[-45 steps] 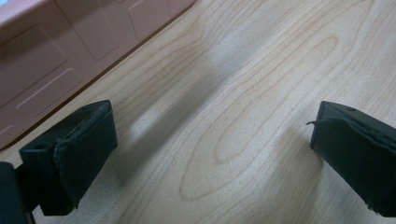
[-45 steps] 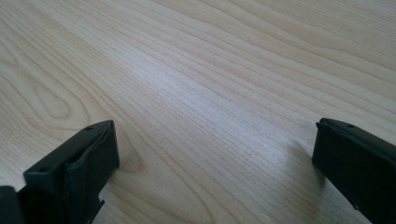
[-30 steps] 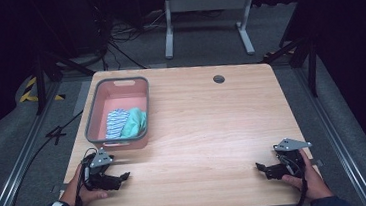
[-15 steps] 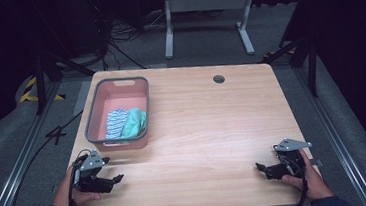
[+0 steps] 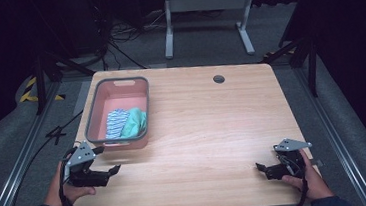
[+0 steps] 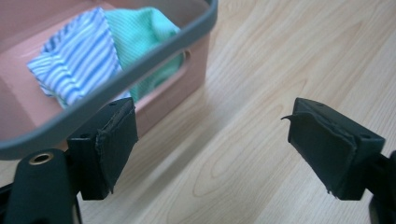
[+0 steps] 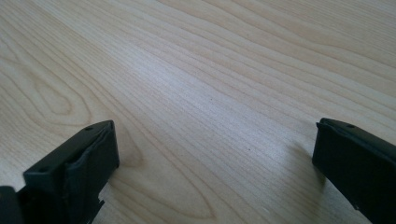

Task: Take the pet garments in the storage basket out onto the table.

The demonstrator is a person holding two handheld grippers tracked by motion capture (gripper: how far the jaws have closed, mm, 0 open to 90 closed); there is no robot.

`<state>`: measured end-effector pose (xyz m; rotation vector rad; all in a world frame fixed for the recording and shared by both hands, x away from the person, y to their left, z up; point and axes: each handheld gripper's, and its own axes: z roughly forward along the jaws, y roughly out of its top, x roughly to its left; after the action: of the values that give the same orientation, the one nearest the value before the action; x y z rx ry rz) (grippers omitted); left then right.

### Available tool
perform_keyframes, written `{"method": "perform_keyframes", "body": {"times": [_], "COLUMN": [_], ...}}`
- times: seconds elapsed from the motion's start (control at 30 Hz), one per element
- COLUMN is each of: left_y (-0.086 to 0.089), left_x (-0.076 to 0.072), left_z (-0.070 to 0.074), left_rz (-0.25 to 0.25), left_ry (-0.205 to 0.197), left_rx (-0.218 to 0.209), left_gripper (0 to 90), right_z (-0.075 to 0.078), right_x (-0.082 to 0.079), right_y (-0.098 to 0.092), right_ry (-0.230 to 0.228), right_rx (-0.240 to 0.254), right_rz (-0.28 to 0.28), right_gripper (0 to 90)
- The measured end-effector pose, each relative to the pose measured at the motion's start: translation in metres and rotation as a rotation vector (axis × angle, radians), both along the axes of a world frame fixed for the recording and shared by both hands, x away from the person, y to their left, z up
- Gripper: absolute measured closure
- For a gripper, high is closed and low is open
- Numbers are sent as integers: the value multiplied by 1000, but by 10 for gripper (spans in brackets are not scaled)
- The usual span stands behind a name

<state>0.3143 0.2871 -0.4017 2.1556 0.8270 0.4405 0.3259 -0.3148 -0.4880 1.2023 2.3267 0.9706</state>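
A pink basin with a grey rim (image 5: 115, 82) stands at the table's left. In it lie a blue-and-white striped cloth (image 5: 115, 124) and a green cloth (image 5: 134, 123). My left gripper (image 5: 112, 169) hovers above the table's front-left corner, just in front of the basin. Its jaws are open, have just been opening, and hold nothing. In the left gripper view the basin rim (image 6: 154, 63), striped cloth (image 6: 74, 56) and green cloth (image 6: 140, 32) lie past my left gripper (image 6: 212, 149). My right gripper (image 5: 260, 168) rests low at the front right, open over bare wood (image 7: 215, 172).
The wooden table (image 5: 213, 130) has a round cable hole (image 5: 218, 79) near its far edge. A white metal stand (image 5: 203, 11) is on the floor behind it. Rails and cables run along the floor at both sides.
My left gripper has risen off the table and shifted slightly left, toward the table's edge. The right gripper, basin and cloths have not moved.
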Motion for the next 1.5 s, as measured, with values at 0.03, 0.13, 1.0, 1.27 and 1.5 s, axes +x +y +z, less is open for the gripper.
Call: {"method": "perform_keyframes", "body": {"times": [0.03,0.13,1.0,1.27,1.5], "left_y": [-1,-2,-47,-70,-83], "left_x": [0,2,123,157,172], "left_z": [3,12,56,36,21], "left_rz": [7,23,125,208,206], "left_ry": [4,-4,120,240,313], "left_rx": [-5,1,145,264,307], "left_gripper": [159,158,169,186,183], "right_z": [0,0,0,0,0], "right_x": [0,0,-1,-1,-1], "right_y": [0,0,0,0,0], "right_ry": [0,1,0,0,1], "right_rx": [0,0,0,1,1], "right_rz": [0,-1,-5,-4,-4], "right_gripper": [6,6,6,6,6]}}
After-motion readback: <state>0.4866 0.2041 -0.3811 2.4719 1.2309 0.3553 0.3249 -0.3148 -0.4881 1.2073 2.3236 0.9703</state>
